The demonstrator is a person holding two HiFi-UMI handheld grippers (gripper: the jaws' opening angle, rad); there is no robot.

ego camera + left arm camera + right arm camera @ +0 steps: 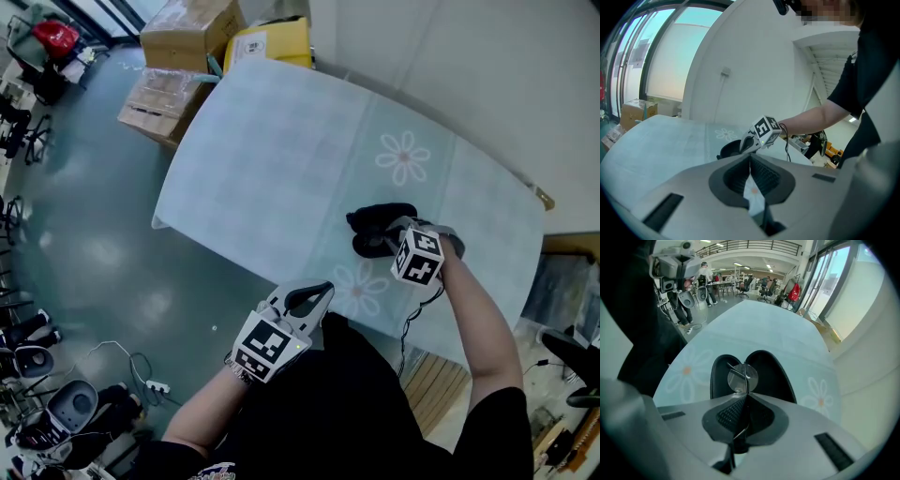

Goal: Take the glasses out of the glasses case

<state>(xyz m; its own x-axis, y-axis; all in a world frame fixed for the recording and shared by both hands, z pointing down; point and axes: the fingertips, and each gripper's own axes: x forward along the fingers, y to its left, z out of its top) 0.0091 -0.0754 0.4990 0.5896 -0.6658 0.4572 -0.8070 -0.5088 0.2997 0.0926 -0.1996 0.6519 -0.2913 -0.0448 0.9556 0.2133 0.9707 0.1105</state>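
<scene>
A black glasses case [377, 218] lies open on the pale blue, daisy-printed tablecloth [281, 159]; in the right gripper view its two halves [769, 373] spread apart below the jaws. My right gripper [387, 240] hangs just over the case, shut on thin wire-framed glasses [742, 377], and one round lens shows right at the jaw tips [746, 394]. My left gripper [322, 291] is shut and holds nothing, off the table's near edge, well short of the case. From the left gripper [751, 158] I see the right gripper [749, 143] over the case [727, 150].
Cardboard boxes [186, 33] and a yellow box [272, 42] stand on the floor past the table's far end. Cables and a power strip [150, 382] lie on the floor at the lower left. A wall runs along the table's right side.
</scene>
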